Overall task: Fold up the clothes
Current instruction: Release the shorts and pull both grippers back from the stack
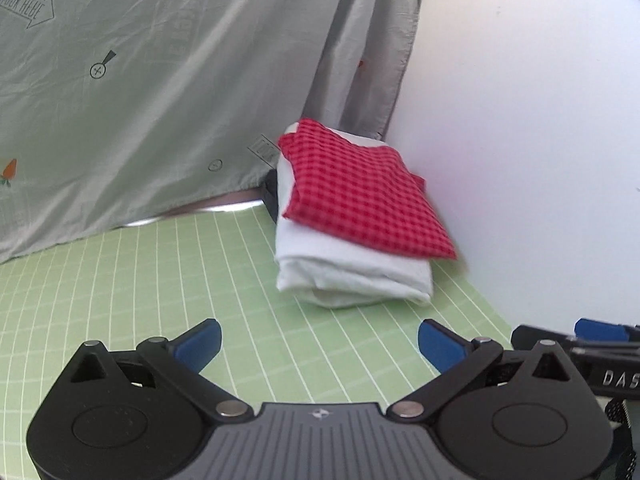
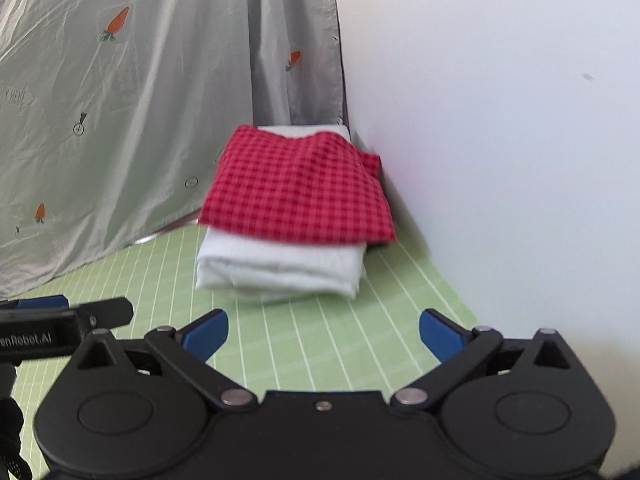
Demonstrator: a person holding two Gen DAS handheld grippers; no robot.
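Observation:
A folded red checked cloth (image 1: 360, 192) lies on top of a folded white cloth (image 1: 352, 268), stacked on the green grid mat (image 1: 140, 280) near the wall corner. The stack also shows in the right wrist view, red cloth (image 2: 296, 192) over white cloth (image 2: 280, 272). My left gripper (image 1: 320, 344) is open and empty, short of the stack. My right gripper (image 2: 324, 336) is open and empty, also short of the stack. The right gripper's fingertips (image 1: 600, 330) show at the right edge of the left wrist view.
A grey curtain with carrot prints (image 1: 160, 100) hangs behind the mat on the left. A white wall (image 1: 520, 120) borders the mat on the right. A dark object (image 1: 272, 192) sits behind the stack. The left gripper's body (image 2: 60, 320) shows at the right wrist view's left edge.

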